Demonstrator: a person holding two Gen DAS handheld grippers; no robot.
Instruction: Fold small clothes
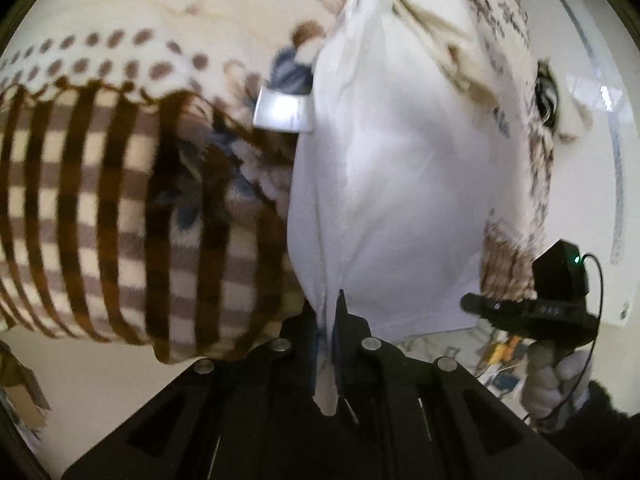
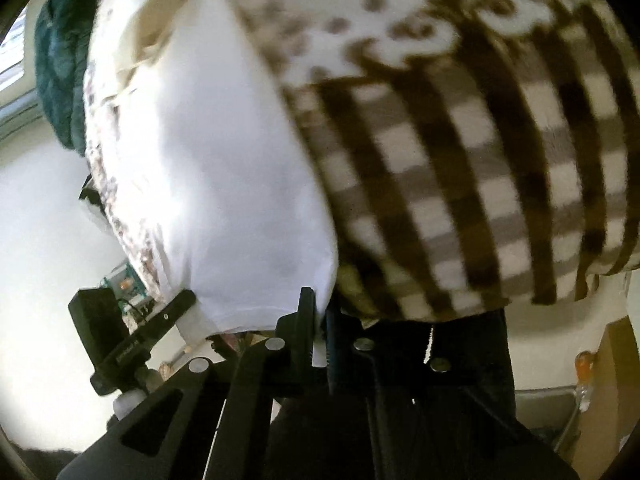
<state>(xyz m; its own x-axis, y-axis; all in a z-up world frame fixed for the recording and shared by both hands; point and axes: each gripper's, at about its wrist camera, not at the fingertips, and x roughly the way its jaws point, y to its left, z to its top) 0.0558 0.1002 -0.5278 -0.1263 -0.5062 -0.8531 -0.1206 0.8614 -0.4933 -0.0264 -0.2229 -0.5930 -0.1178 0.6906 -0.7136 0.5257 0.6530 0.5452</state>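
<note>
Both grippers clamp one white garment (image 1: 400, 184) by its lower edge and hold it up, close to the lenses. The left gripper (image 1: 334, 320) has its jaws shut on a seam, a strip of cloth trailing down between them. The right gripper (image 2: 318, 320) pinches the hem at the opposite corner. A white tag (image 1: 282, 110) juts from the garment's side seam. Close behind it is a fleece blanket (image 1: 120, 208), brown-checked with dots. A dark green cloth (image 2: 60, 72) shows beyond, upper left in the right view.

White garment (image 1: 400, 184) and checked blanket (image 1: 120, 220) block everything ahead.
</note>
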